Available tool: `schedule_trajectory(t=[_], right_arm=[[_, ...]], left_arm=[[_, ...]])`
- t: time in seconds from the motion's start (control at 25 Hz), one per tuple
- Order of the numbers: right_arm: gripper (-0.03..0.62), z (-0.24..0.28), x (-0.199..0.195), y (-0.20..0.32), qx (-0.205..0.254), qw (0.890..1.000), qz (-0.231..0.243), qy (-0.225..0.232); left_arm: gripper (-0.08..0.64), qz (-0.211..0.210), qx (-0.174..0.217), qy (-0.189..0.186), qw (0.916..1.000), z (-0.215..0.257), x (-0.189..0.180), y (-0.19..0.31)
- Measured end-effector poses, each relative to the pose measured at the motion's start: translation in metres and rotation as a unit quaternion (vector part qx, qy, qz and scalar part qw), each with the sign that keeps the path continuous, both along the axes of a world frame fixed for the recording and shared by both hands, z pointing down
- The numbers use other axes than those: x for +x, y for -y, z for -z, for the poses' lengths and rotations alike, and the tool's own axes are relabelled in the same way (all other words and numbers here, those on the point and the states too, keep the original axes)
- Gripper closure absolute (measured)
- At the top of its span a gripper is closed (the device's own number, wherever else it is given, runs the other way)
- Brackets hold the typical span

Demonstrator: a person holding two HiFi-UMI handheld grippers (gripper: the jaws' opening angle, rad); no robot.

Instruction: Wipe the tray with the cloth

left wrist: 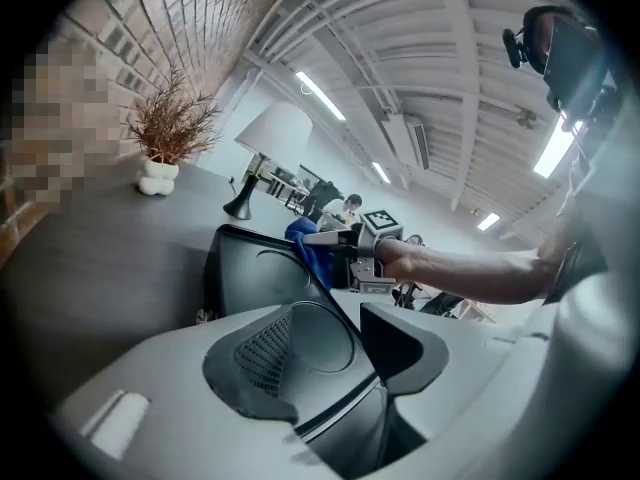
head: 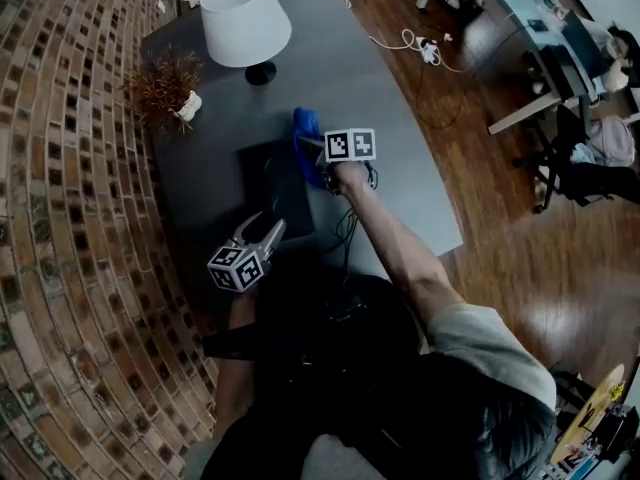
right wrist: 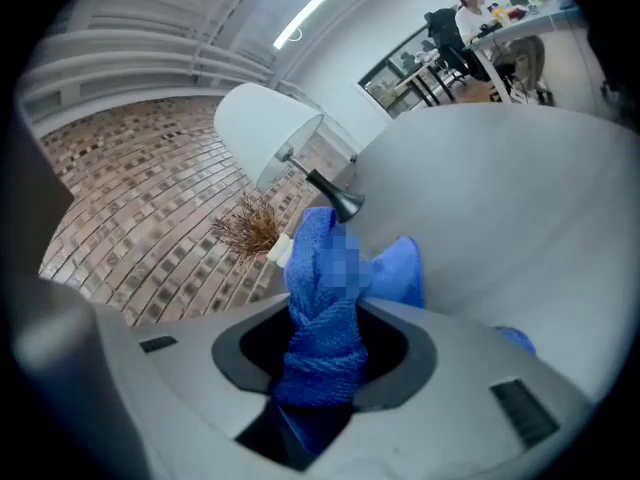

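Left gripper (head: 260, 225) hovered nearest, above the near edge of the black tray (head: 268, 178), jaws spread with nothing between them. Blue cloth (right wrist: 320, 313), bunched and twisted, was pinched in the right gripper (head: 312, 148) at the tray's far right edge, with the forearm stretched forward. Tray lay on the grey table (head: 385, 98). White lamp (head: 243, 18) and dried plant (head: 163, 88) stood beyond, well apart from it.
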State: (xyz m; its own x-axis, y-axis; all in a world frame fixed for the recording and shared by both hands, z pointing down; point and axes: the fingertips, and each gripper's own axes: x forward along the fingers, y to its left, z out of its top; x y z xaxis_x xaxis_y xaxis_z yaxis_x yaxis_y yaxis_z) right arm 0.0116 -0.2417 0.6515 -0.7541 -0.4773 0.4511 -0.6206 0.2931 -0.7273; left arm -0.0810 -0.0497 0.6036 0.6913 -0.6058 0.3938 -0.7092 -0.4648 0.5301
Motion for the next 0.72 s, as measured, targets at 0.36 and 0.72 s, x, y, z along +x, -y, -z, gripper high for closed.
schedule_trajectory(t=[0.36, 0.72], right_arm=[[0.449, -0.001, -0.008, -0.076, -0.044, 0.997, 0.048, 0.042], [0.449, 0.001, -0.001, -0.229, -0.081, 0.984, 0.155, 0.031]], left_arm=[[0.357, -0.007, -0.001, 0.005, 1.0000, 0.000, -0.002, 0.000], [0.357, 0.001, -0.001, 0.001, 1.0000, 0.002, -0.002, 0.004]])
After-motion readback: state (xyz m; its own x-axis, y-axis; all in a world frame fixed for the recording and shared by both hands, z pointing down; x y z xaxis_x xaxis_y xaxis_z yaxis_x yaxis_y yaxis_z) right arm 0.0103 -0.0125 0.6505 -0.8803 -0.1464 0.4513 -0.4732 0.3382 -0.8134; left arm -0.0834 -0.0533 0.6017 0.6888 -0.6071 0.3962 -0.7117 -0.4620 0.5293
